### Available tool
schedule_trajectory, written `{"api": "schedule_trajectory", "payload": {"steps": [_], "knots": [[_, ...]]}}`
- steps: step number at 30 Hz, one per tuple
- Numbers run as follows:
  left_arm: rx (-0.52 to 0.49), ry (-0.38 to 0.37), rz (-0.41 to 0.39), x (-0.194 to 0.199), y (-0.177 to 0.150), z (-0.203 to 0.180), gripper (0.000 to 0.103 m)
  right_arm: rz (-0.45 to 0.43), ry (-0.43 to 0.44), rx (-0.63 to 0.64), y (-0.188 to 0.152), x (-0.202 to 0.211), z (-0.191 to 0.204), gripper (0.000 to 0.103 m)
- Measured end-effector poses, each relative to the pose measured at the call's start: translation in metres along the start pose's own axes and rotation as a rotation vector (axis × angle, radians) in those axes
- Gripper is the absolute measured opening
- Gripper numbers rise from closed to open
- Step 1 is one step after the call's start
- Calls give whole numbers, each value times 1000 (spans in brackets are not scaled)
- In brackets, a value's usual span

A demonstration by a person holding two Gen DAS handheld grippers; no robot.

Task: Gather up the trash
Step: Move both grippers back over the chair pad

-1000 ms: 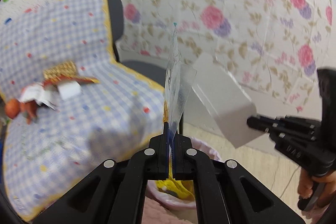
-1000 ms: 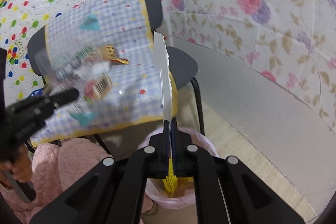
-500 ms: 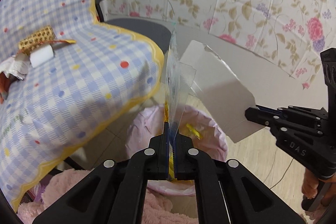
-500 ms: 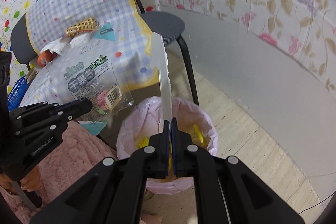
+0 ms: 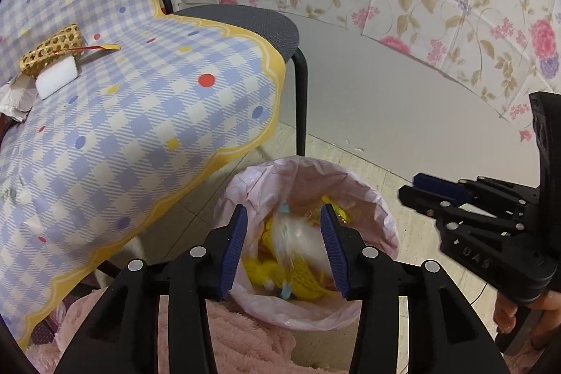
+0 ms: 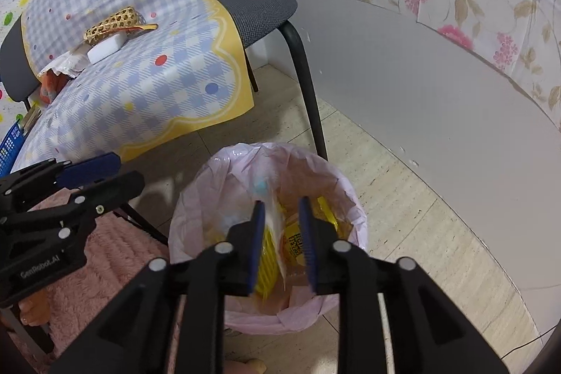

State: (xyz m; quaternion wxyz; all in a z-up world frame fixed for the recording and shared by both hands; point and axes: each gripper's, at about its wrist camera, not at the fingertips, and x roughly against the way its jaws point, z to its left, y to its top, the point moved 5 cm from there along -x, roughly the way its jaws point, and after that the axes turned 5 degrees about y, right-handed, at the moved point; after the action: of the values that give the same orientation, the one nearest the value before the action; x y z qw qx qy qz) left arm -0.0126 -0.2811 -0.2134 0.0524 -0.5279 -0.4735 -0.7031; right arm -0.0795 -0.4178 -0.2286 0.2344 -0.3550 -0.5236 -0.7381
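A bin lined with a pink bag [image 5: 371, 198] [image 6: 336, 195] stands on the floor below both grippers. My left gripper [image 5: 284, 216] is open right over it, and a clear plastic wrapper [image 5: 298, 237] lies blurred inside on yellow trash. My right gripper [image 6: 280, 209] is open over the bin too, with a white paper sheet [image 6: 275, 233] edge-on between its jaws, loose in the bin. More trash sits on the checked tablecloth [image 5: 140, 114]: a woven bamboo piece [image 5: 49, 49], a white block [image 5: 56, 77] and crumpled paper [image 5: 14, 93].
A grey chair [image 5: 245, 23] stands behind the bin with its black leg [image 6: 308, 86] beside the rim. A pink fluffy rug [image 6: 115, 255] lies in front. A grey baseboard wall [image 6: 420, 76] with floral paper runs to the right. A blue basket [image 6: 8, 142] sits far left.
Both grippers came down over the bin and opened. The clear wrapper left my left gripper and the white sheet left my right gripper; both dropped into the bin.
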Motion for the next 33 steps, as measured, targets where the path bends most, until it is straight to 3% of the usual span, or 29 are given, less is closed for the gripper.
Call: {"api": "schedule_trajectory", "payload": {"steps": [12,22,25,27,30,32,33], "knots": [[72,127,-135,71,20,41,45,-195,80,34,44,76,24,21],[147,169,-193,120,21,77,48,-212,145,120,59,82,68,21],[174,202,-211,132,21,95,49,-218,147,131,69,81,75,33],[198,234,-223,140,20,109,58,-221,153,148,74,80,81,34],[239,298,-236,153,21,135,60,-228,153,188,85,78,95,36],[262,332,-237,159,20,149,60,-229,155,224,92,75,108,50],[281,353,-237,164,20,160,60,-231,158,236,94,75,113,52]]}}
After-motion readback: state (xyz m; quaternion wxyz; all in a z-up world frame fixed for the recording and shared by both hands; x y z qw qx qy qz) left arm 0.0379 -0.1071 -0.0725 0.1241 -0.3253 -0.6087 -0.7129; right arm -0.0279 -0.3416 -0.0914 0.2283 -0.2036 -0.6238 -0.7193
